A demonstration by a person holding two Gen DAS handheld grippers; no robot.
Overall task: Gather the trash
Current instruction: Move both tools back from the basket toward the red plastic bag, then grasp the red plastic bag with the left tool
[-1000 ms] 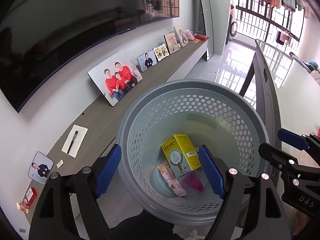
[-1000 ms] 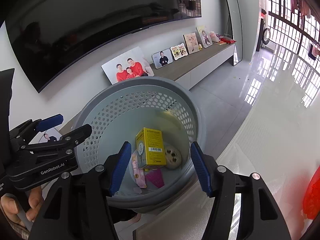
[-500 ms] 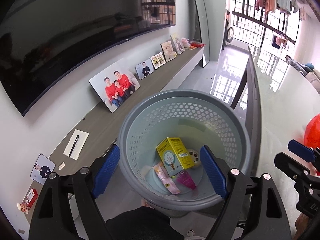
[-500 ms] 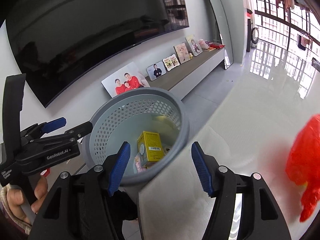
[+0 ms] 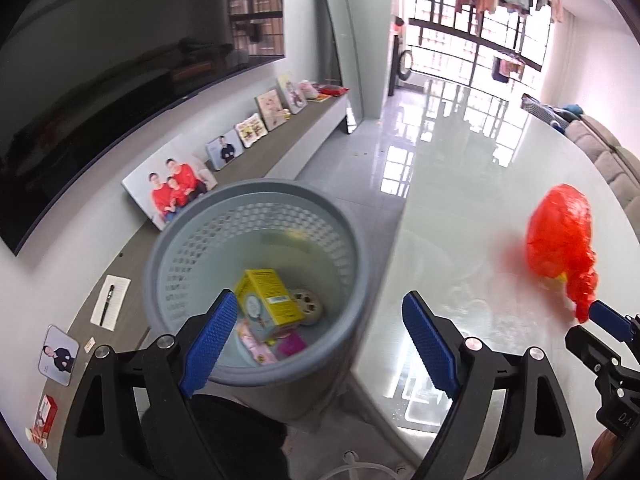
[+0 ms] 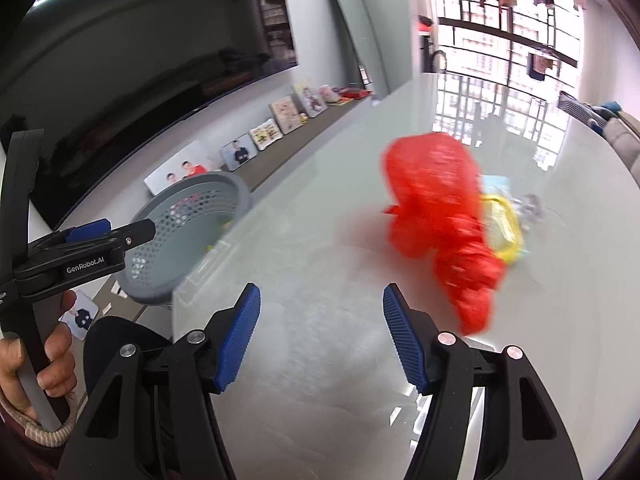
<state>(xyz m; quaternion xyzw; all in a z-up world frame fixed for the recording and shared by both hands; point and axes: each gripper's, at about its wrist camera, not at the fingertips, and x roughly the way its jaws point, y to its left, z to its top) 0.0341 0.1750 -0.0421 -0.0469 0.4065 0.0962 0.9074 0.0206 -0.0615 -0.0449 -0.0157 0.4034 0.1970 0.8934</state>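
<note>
On glass table [image 6: 320, 360], red bag [image 6: 436, 216] lies beyond the empty right jaws.

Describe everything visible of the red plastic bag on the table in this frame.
The red plastic bag is crumpled, glossy thin film, bulging at one end and tapering to a twisted tail that points toward the camera. It lies on the pale glossy table, casting a reddish reflection. Behind it, touching or overlapping, sit yellow and light-blue wrappers. Motion blur hides finer detail. Neither set of tongs touches it; the right tongs stand open just short of it.
</note>
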